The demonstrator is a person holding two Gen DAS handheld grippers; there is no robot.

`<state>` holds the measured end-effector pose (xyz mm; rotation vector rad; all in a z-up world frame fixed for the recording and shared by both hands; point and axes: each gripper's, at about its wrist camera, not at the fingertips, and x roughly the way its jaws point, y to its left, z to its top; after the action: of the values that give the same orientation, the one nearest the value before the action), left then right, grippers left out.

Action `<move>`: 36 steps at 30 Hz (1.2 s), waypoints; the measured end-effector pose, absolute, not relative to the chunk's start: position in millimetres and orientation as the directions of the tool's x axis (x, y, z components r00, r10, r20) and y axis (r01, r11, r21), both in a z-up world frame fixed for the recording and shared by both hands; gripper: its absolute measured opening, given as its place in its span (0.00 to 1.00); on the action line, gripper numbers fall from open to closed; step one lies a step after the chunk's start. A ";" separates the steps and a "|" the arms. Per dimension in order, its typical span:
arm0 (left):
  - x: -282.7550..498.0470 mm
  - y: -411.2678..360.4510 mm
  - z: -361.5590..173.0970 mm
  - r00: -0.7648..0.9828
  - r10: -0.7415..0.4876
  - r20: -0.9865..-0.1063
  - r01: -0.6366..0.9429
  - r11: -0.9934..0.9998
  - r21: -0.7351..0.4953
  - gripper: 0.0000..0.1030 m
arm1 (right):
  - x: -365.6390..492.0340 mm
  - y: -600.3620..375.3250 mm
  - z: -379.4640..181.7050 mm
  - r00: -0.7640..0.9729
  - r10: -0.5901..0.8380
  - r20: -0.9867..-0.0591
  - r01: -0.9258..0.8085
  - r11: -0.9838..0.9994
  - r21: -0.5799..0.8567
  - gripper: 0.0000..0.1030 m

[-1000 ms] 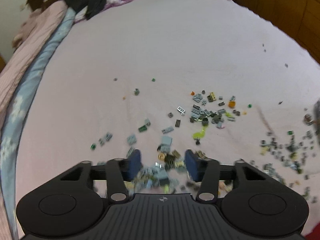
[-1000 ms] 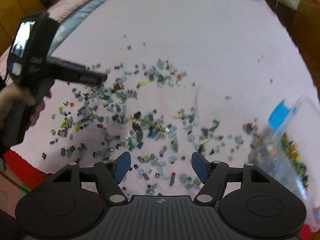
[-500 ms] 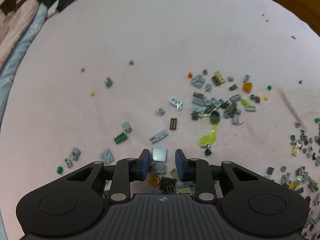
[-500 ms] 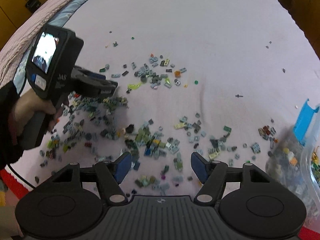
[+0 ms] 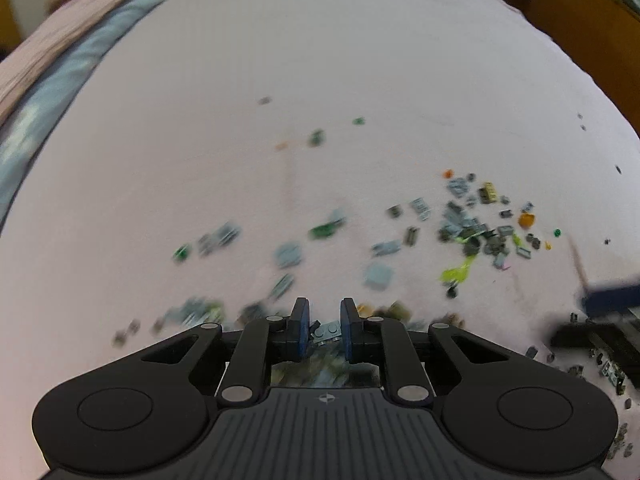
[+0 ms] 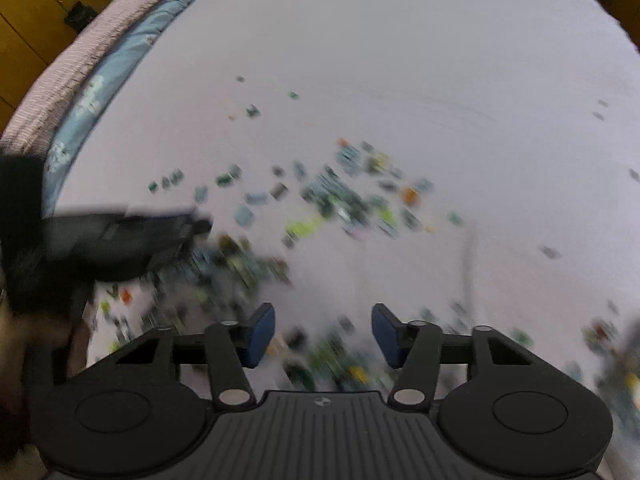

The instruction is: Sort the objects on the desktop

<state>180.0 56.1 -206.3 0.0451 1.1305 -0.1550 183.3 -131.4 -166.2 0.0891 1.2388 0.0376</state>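
Left claw [image 5: 325,330] clamped on 1 small grey plate [image 5: 329,332]; right claw [image 6: 323,334] apart, closing, nothing between.
Lift straight off the bed [image 5: 320,60], keeping the pinch firm; steady the right over 1 brick first.

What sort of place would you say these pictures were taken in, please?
Probably a bedroom: small toy bricks lie scattered over a pink bedsheet, folded quilts run along its edge, and wooden cabinets stand behind.
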 end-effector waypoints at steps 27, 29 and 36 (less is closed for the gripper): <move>226.3 72.5 -239.0 0.415 -0.074 -0.907 0.054 0.997 -0.057 0.27 | 272.1 -81.4 -242.9 0.343 0.065 -0.937 -0.029 0.998 0.058 0.22; 230.4 72.2 -243.8 0.414 -0.077 -0.907 0.043 0.997 -0.065 0.26 | 266.8 -83.8 -237.6 0.343 0.067 -0.937 -0.032 0.998 0.060 0.22; 229.0 68.2 -235.8 0.448 -0.083 -0.890 0.091 0.995 -0.047 0.16 | 249.2 -89.3 -219.8 0.342 0.079 -0.936 -0.008 0.997 0.082 0.22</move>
<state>229.0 68.2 -235.8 0.0075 1.1008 -0.1076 249.2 -89.3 -219.8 0.0665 1.2202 0.0566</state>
